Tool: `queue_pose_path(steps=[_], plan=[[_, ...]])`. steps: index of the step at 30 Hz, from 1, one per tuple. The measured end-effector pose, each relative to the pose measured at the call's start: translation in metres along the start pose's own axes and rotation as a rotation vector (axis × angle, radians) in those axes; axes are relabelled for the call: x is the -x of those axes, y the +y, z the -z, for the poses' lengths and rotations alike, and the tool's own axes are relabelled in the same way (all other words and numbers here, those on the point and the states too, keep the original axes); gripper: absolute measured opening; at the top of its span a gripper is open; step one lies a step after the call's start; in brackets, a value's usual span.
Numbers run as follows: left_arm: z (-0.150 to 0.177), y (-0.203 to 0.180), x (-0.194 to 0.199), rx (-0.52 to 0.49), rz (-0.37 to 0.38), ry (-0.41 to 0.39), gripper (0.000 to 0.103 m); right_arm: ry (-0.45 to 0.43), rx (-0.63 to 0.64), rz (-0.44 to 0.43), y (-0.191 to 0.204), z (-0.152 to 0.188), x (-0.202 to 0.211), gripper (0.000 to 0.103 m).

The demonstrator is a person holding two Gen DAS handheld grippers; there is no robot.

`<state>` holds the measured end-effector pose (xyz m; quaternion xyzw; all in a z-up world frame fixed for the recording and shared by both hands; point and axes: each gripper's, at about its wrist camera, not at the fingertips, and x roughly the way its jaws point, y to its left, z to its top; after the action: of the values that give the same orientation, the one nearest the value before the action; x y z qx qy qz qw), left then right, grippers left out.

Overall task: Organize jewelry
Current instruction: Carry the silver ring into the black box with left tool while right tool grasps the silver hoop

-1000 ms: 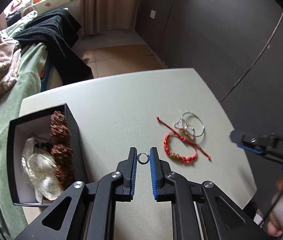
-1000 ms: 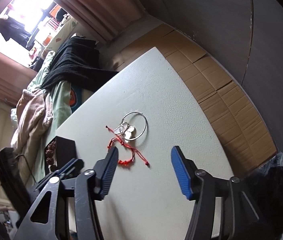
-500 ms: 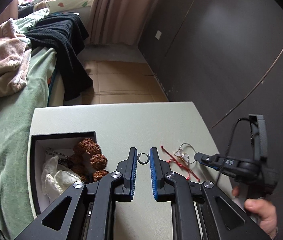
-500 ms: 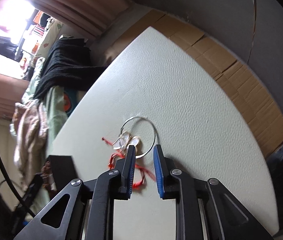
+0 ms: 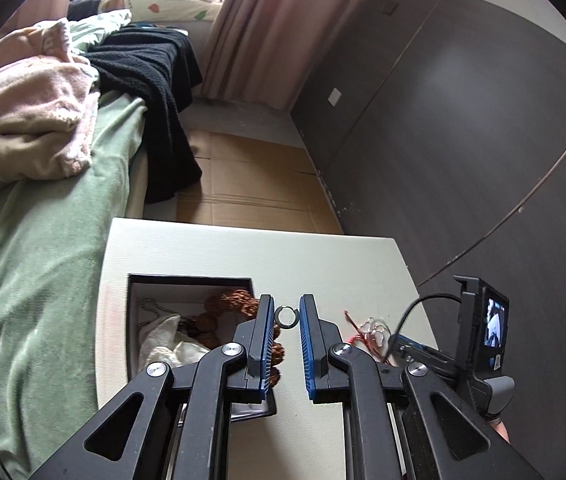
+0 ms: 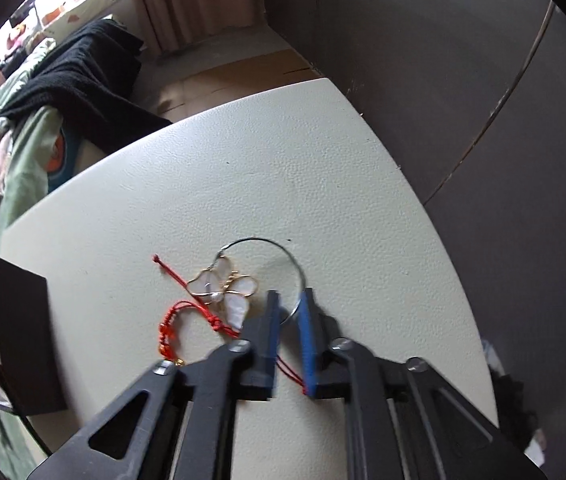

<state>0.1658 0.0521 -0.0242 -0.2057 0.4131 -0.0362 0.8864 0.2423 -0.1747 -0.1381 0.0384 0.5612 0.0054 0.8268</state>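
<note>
Both sets of jaws were drawn in tight: the left gripper [image 5: 287,317] pinched a small silver ring [image 5: 286,316] between its blue pads, hanging at the centre of the left wrist view, just right of the open black box [image 5: 139,280] at lower left. And the right gripper [image 6: 288,312], at lower centre of its own view, had clamped down to a narrow gap on the thin silver wire bangle with the pale butterfly charm [image 6: 227,288], the hoop's near arc caught between the pads, low against the white textured table [image 6: 243,152]. Judging by the box, a good part of the job looked done, with brown knobbly beads [image 5: 235,300], a fine silver chain and some pale shell-like pieces already inside. What remained, by the look of it: the ring to be dropped in, the bangle to be carried over, and the red braided cord bracelet [image 6: 171,328] lying left of the fingers, untouched on the table.
</note>
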Motion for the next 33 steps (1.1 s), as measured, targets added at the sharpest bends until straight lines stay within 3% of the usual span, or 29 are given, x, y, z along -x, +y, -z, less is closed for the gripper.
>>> queue_pose_path(steps=[7,12,16,20,22,23,28,31,33], plan=[[0.002,0.016,0.016,0.035,-0.016,-0.022,0.013,0.037,-0.144,-0.219,-0.036,0.005,0.003,0.002],[0.006,0.025,0.021,0.050,-0.039,-0.030,0.013,-0.002,-0.181,-0.353,-0.045,0.013,0.020,0.002],[0.011,0.029,0.021,0.054,-0.051,-0.021,0.013,-0.043,-0.149,-0.315,-0.040,0.015,0.031,0.002],[0.012,0.033,0.022,0.055,-0.054,-0.017,0.013,0.025,-0.114,-0.349,-0.031,0.013,0.020,0.006],[0.012,0.034,0.022,0.062,-0.050,-0.015,0.013,0.017,-0.088,-0.344,-0.024,0.014,0.019,0.036],[0.011,0.035,0.021,0.066,-0.048,-0.014,0.013,0.001,-0.081,-0.345,-0.021,0.013,0.020,0.039],[0.007,0.038,0.015,0.067,-0.043,-0.005,0.013,-0.004,-0.046,-0.353,-0.006,0.009,0.017,0.037],[0.005,0.040,0.012,0.072,-0.043,-0.001,0.013,0.021,-0.021,-0.335,0.002,0.009,0.010,0.020],[0.004,0.042,0.009,0.076,-0.041,0.001,0.013,0.032,-0.008,-0.332,0.007,0.009,0.007,0.020]])
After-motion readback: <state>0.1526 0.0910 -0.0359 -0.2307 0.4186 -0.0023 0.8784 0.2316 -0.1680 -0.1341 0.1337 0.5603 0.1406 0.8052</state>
